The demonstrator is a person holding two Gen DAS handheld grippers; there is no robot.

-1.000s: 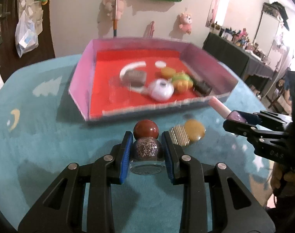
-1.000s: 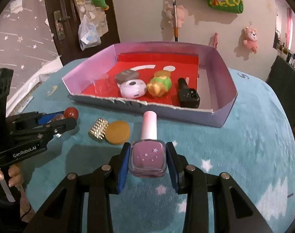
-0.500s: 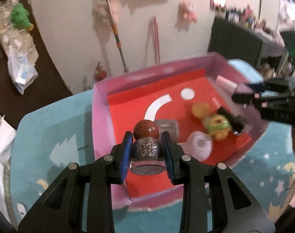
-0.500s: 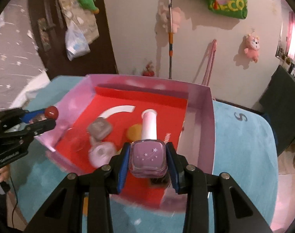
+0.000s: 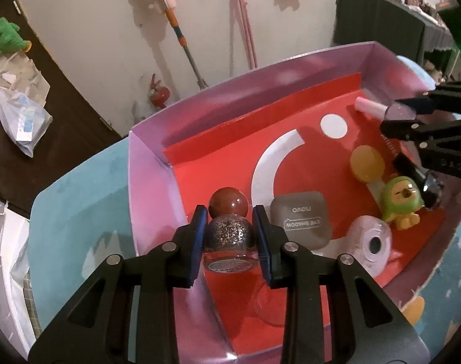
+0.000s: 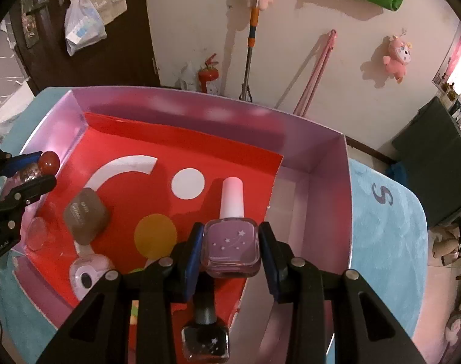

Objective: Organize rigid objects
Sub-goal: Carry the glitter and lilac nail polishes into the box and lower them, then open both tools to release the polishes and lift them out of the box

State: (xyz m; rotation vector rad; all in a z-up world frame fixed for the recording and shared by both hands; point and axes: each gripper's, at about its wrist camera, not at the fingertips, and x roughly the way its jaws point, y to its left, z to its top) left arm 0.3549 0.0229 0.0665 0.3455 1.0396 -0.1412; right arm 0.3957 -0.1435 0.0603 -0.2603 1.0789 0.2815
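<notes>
Left tool (image 5: 230, 236): clamped on glitter polish bottle (image 5: 230, 236), above box (image 5: 151, 182) left edge.
Clear cup (image 5: 269, 309): faint, partly hidden.
Right tool (image 6: 230, 242): clamped on lilac polish bottle (image 6: 230, 242), over box floor.
Black bottle (image 6: 205, 338): neck hidden.

My left gripper (image 5: 229, 236) pitched steeply down, jaws clamped on load; right gripper (image 6: 230, 244) likewise, clamped, pitched down.

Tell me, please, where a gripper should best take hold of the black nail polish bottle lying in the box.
Probably the square glass body of the black nail polish bottle, from above: it lies flat, its sides are flat, and its round cap would slip more easily.
</notes>
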